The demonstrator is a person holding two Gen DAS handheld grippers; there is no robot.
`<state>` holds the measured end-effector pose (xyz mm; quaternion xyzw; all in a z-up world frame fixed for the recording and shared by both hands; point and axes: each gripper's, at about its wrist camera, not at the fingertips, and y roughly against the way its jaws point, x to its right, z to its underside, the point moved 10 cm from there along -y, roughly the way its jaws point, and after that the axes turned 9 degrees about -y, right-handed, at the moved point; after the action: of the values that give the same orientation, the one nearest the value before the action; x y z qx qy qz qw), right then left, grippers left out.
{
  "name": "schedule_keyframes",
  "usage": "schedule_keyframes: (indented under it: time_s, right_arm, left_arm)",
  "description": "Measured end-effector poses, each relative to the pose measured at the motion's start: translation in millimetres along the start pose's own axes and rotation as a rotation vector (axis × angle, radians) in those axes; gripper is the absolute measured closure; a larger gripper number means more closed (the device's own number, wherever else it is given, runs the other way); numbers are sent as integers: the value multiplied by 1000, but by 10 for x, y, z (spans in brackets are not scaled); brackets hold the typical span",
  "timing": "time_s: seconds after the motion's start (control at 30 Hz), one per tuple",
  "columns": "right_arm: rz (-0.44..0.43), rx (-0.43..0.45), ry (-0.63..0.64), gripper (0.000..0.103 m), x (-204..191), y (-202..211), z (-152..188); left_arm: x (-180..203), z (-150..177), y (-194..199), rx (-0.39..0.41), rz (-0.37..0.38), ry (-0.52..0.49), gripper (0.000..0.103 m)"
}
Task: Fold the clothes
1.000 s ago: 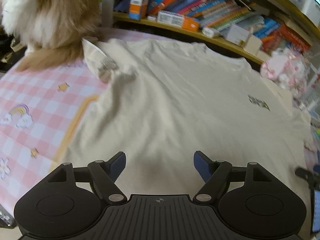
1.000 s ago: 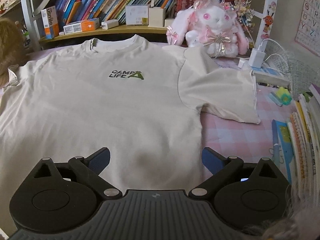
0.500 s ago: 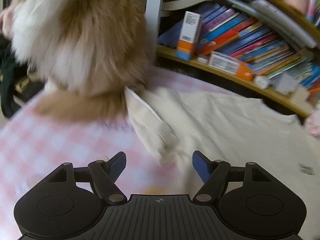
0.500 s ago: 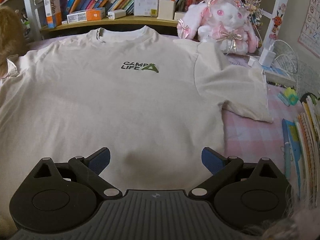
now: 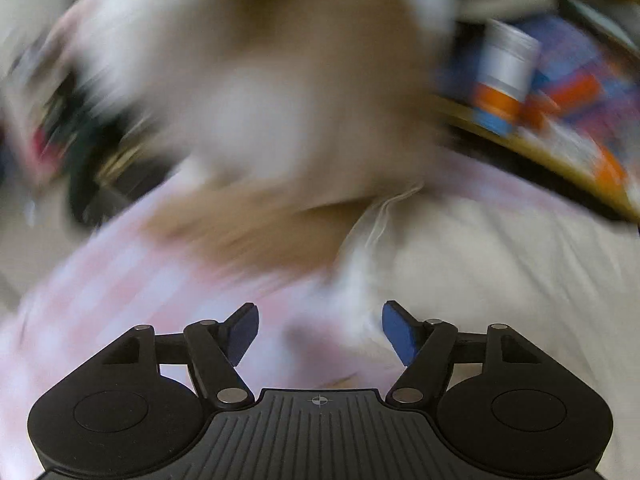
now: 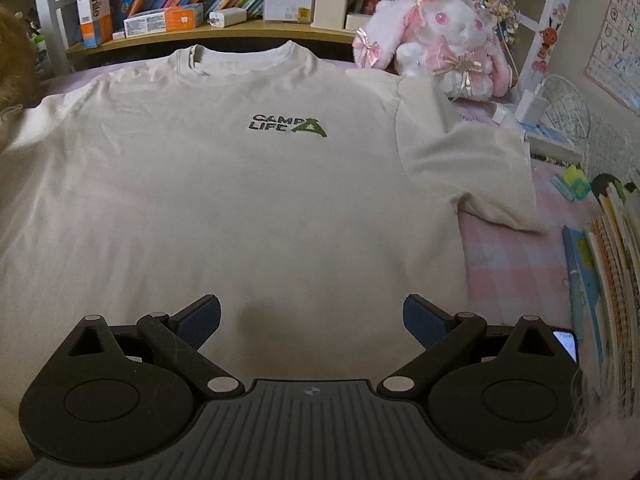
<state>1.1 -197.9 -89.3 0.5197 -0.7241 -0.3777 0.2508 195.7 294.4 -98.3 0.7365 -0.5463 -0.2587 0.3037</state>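
Left of the flat-spread cream cotton T-shirt on pink checked cloth, the left gripper closes emptily beside its crumpled sleeve, the likeliest hold, while the right gripper hovers spread above the soft, light hem.

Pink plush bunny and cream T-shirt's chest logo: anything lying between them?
Only the cream cotton T-shirt's own shoulder and sleeve fabric; nothing else lies between the pink plush bunny and the green chest logo, per the right wrist view.
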Motion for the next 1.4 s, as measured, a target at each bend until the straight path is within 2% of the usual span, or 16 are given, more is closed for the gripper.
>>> schedule_keyframes:
  time_s: [0.07,0.2,0.37,0.47,0.57,0.67,0.8,0.87,1.03,1.17,1.27,1.4]
  right_arm:
    - [4,-10,-15,5,15,-28,13]
    - [1,-14,-21,5,-3,-56,0]
    - [-4,7,-13,5,-23,-28,-55]
    - [11,26,-41,5,80,0,-96]
    - [25,39,-114,5,294,6,-161]
    - [40,52,-223,7,601,-26,-266]
    - [50,75,-389,8,1091,-65,-426]
    - [43,77,-464,13,1302,-100,-472]
    - [-25,43,-718,36,1784,-264,-530]
    - [-81,38,-891,43,2053,-353,-559]
    - [-89,36,-915,47,2160,-411,-608]
    - [-104,27,-906,58,2227,-503,-673]
  left_arm:
    - [-149,87,60,-15,-1,34,37]
    - [-3,4,233,50,56,27,36]
    - [736,-74,485,111,275,-129,33]
    - [1188,107,615,82,397,-215,33]
    - [1515,361,707,38,484,-284,33]
    - [1711,618,795,-3,530,-336,33]
    - [1795,901,864,-52,538,-362,33]
    - [1792,1010,876,-72,530,-361,32]
    - [1767,1125,972,-54,505,-383,28]
    - [1753,1177,1016,-43,477,-382,25]
    - [1766,1210,1032,-32,456,-375,22]
    - [1805,1236,1041,-18,416,-374,20]
